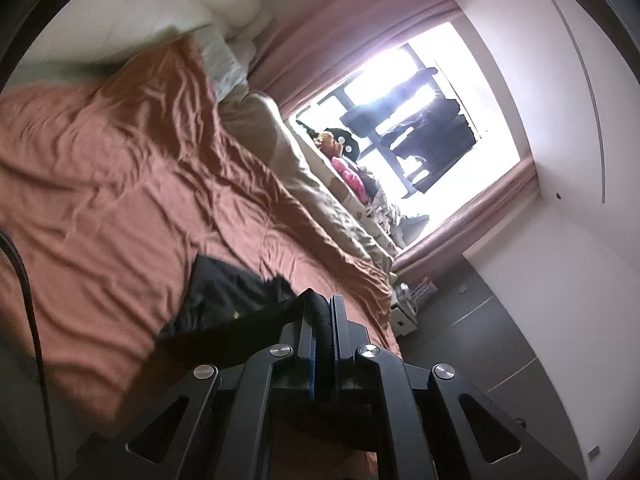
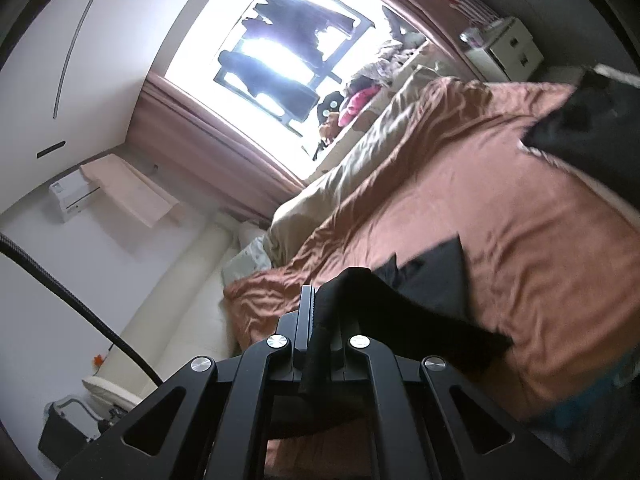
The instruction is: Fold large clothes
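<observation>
Left tool is pinched tight on a fold of the black garment, and the right tool is clamped on another bit of the same garment, so both have cloth squeezed between their fingers.

Around them: the bed with its rust-orange bedspread fills most of both views, a beige duvet is bunched along its far side, and a bright window with pink curtains sits behind that. Some toys lie on the sill. A small white nightstand shows upper right in the right wrist view. Nothing sits between the tools and the cloth.

The garment's plain black and soft, lying wrinkled on the bedspread at lower centre of each frame, trailing from the tools toward the middle of the bed. Can't tell its overall shape.
</observation>
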Demonstrator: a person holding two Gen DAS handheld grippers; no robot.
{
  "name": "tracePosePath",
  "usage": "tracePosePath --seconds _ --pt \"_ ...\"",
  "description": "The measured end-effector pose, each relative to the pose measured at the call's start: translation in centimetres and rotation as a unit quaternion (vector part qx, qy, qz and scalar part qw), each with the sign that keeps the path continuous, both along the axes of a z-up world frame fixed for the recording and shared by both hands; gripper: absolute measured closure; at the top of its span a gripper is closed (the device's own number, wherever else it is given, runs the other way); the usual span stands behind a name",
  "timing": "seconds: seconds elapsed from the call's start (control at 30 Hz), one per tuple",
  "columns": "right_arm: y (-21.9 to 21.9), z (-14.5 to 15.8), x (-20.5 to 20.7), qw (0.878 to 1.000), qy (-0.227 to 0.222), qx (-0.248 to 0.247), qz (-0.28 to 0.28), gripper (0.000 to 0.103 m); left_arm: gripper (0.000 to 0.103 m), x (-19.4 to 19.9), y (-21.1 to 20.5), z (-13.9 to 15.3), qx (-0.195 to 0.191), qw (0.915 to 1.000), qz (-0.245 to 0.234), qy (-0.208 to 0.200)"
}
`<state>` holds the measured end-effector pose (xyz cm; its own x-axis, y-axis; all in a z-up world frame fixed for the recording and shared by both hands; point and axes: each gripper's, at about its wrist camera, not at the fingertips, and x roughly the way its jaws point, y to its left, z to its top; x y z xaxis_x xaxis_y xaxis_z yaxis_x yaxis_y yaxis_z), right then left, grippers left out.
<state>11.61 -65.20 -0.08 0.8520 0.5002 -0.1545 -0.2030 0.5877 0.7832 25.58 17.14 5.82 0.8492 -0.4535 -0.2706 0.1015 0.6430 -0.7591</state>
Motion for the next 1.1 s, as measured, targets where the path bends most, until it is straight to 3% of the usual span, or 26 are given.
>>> tracePosePath --seconds 0.17,0.4,0.73,1.1 --pt "0.9 0.8 6.5 1.0 -0.007 -0.006 -0.008 0.103 0.098 5.8 -0.9 1.4 0.029 0.9996 0.008 0.001" --pt "2.3 -2.0 15.0 0.999 0.02 0.001 -0.031 0.103 0.098 14.7 -2.4 -0.1 0.069 0.9971 0.017 0.029" --pt "6.0 -4.3 24.3 0.995 0.083 -0.044 -0.041 0.103 0.098 24.3 -3.5 -7.0 0.089 0.9914 0.03 0.091" --pt "9.0 -8.4 32.1 0.981 0.169 -0.09 -0.038 0.102 0.097 32.1 -3.9 -15.7 0.128 0.9774 0.021 0.167"
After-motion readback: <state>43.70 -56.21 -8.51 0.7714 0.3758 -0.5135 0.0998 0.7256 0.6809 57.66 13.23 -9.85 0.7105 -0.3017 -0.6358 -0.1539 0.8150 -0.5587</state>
